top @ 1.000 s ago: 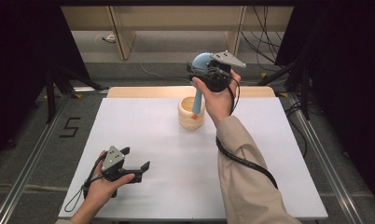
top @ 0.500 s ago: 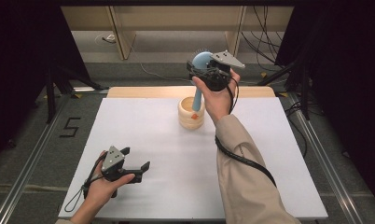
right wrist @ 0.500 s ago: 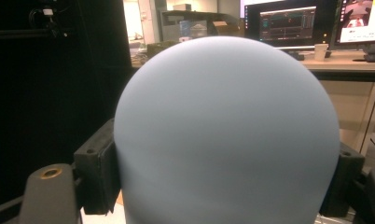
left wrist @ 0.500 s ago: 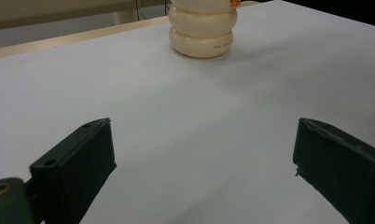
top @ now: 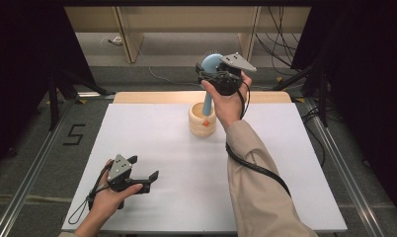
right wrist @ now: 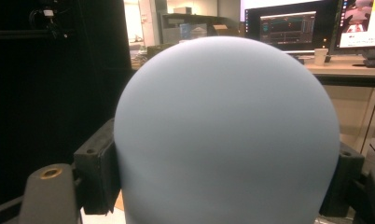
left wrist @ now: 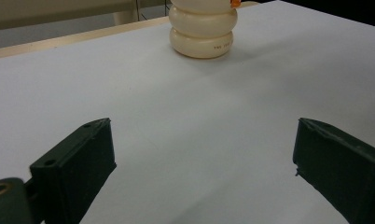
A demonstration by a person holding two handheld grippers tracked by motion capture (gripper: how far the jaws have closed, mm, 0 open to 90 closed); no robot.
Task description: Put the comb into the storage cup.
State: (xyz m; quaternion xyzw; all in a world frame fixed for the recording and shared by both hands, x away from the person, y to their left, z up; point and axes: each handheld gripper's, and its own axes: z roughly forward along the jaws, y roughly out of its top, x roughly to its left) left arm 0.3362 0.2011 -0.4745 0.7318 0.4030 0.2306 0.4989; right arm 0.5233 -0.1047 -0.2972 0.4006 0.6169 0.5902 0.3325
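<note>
A light blue utensil with a round domed head (top: 211,62) stands upright at the back of the table. Its handle (top: 208,101) runs down into the mouth of a cream ribbed holder (top: 202,126). My right gripper (top: 207,74) is raised above the holder and shut on the blue head (right wrist: 227,135), one pad (right wrist: 95,164) pressing on each side. My left gripper (top: 144,168) rests at the table's front left, jaws wide open (left wrist: 204,163) with nothing between them, pointing toward the holder (left wrist: 203,32). A small orange piece (left wrist: 235,3) shows at the holder's rim.
The white table top (top: 152,133) has a wooden strip (top: 147,97) along its far edge. Beyond it stand wooden shelf legs (top: 129,39) and loose cables (top: 280,54). Metal rails (top: 33,163) run along both sides. Monitors (right wrist: 288,28) stand on a desk behind.
</note>
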